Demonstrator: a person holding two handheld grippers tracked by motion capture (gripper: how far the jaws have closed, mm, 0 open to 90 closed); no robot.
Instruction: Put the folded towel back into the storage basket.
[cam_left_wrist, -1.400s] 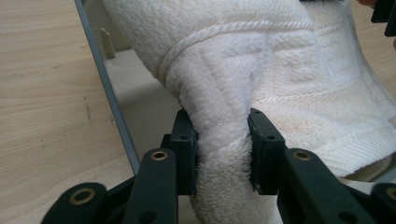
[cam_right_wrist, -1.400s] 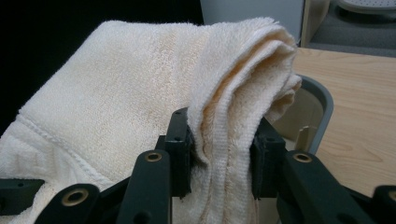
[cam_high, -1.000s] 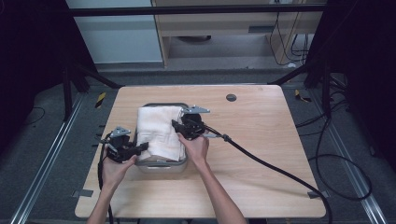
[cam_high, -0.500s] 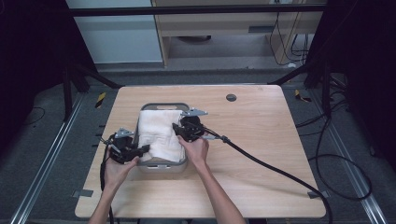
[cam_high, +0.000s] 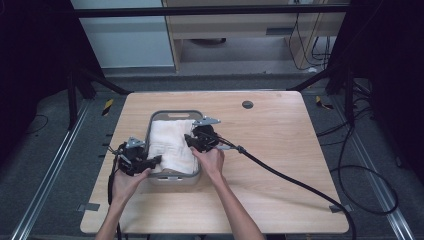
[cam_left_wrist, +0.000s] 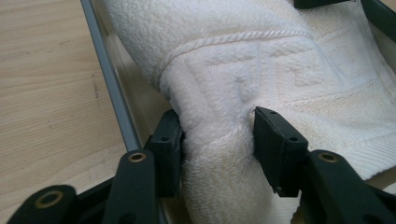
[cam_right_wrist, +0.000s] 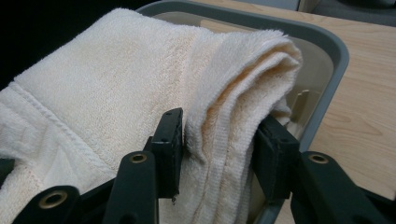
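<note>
While the folded white terry towel (cam_high: 172, 145) lies inside the grey rectangular plastic tub (cam_high: 175, 116) on the left half of the light wooden bench (cam_high: 280, 145), both grippers sit at its edges. Left gripper (cam_left_wrist: 217, 140), at the tub's near-left side, has just been opening, a towel fold between its jaws. Right gripper (cam_right_wrist: 217, 140), at the right edge, likewise has just been opening around the folded hem.

Cream terry-cloth towel (cam_left_wrist: 261, 60) with looped, fuzzy pile and corded woven border, lying in smooth grey plastic basin (cam_right_wrist: 327, 42) with translucent walls, matt black plastic gripper pads (cam_left_wrist: 279, 144), pale wood-grain tabletop (cam_high: 280, 135) under the basin
</note>
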